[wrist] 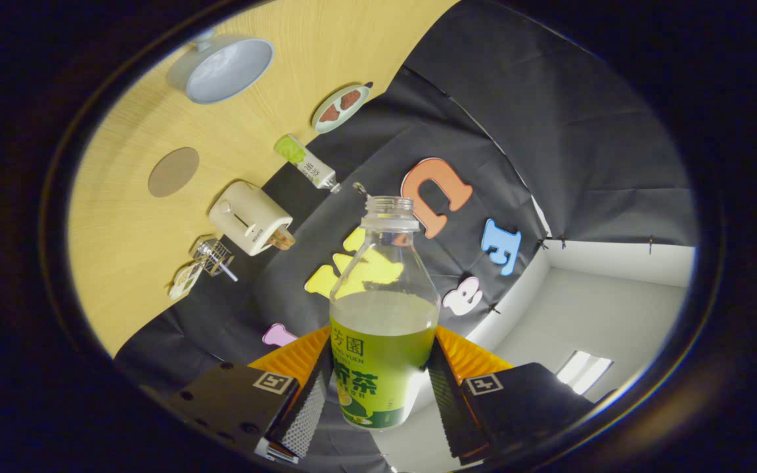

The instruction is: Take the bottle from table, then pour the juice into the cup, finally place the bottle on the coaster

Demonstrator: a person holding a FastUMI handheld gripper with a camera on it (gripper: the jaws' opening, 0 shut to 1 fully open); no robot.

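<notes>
**Bottle in grasp, carried toward the pour**

While the gripper (378,384) is clamping the clear plastic bottle with the green label (384,315) between its two fingers, both pressing on the labelled lower body, the take step is looking done and the pour is coming up. The bottle is sitting uncapped, its open mouth pointing away from the fingers, and greenish-yellow juice is filling roughly the lower half, its surface lying level with the bottle's body.

Well beyond the fingers and off to their left, the pale blue-grey cup (224,69) is waiting on the light wooden table (129,243); its inside is appearing empty, as far as can be told. The flat round brown coaster (173,171) is lying nearer the gripper than the cup, bare on top.

By my judgement, the next move is calling for bringing the mouth over the cup's rim, then tipping slowly, since an open bottle half full is liable to slosh.
</notes>
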